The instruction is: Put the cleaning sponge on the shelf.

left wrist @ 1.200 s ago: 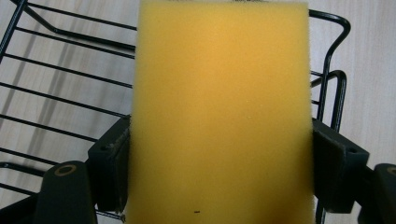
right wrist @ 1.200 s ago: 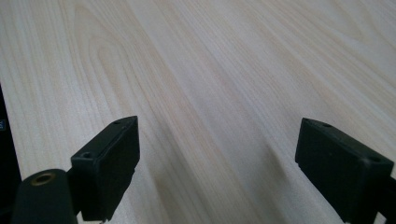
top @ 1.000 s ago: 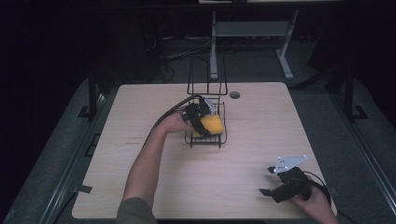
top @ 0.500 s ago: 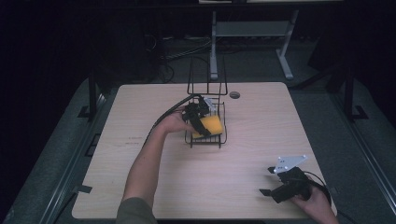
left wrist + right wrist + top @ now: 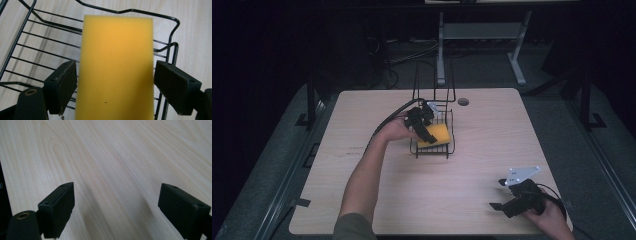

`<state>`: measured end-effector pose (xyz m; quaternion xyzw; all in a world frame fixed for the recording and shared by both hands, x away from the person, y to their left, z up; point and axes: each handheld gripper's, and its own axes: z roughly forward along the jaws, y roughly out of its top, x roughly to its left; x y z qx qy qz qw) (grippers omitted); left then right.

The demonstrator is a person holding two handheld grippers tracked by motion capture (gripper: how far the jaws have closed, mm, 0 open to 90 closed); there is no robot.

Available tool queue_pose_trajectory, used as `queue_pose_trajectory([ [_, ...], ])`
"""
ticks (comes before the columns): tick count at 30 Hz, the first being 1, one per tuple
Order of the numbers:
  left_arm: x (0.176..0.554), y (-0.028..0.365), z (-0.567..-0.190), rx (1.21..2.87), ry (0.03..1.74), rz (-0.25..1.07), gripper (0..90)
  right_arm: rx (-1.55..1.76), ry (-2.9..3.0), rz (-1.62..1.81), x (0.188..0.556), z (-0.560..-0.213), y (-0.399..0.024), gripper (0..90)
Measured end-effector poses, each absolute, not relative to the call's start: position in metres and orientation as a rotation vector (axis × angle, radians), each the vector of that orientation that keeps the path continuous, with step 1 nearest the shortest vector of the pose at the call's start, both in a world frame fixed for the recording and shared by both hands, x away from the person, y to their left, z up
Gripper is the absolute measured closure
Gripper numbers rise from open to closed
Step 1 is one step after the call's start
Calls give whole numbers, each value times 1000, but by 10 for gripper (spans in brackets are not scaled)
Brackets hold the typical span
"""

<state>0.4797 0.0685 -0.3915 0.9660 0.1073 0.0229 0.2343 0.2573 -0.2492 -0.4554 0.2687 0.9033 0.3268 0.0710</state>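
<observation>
A yellow sponge (image 5: 438, 134) lies tilted inside a black wire basket (image 5: 450, 148) near the middle of the light wooden table (image 5: 492, 140). My left gripper (image 5: 424, 129) reaches into the basket from the left. In the left gripper view the sponge (image 5: 115, 50) runs between both black pads (image 5: 62, 87), which touch its sides without squeezing it. The basket's wires (image 5: 37, 47) lie beneath. My right gripper (image 5: 497, 194) rests near the table's front right corner, away from the basket. In the right gripper view its jaws (image 5: 116, 195) stand wide apart over bare wood.
The basket has a tall wire back (image 5: 434, 80) on its far side. A small dark round grommet (image 5: 463, 101) sits in the table behind the basket. A grey metal stand (image 5: 477, 35) is on the floor beyond the table. A cable (image 5: 387, 122) trails from my left gripper.
</observation>
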Motion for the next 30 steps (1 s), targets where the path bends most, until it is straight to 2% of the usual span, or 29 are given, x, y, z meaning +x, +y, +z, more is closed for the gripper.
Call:
queue_pose_trajectory([
  [6, 478, 71, -388, 2636, 285, 101, 185, 810, 2710, 991, 256, -455, -249, 135],
  [15, 471, 78, -386, 2634, 319, 70, 186, 809, 2706, 996, 256, -453, -250, 134],
  [30, 453, 93, -390, 2610, 332, 116, 186, 796, 2713, 997, 256, -453, -245, 133],
])
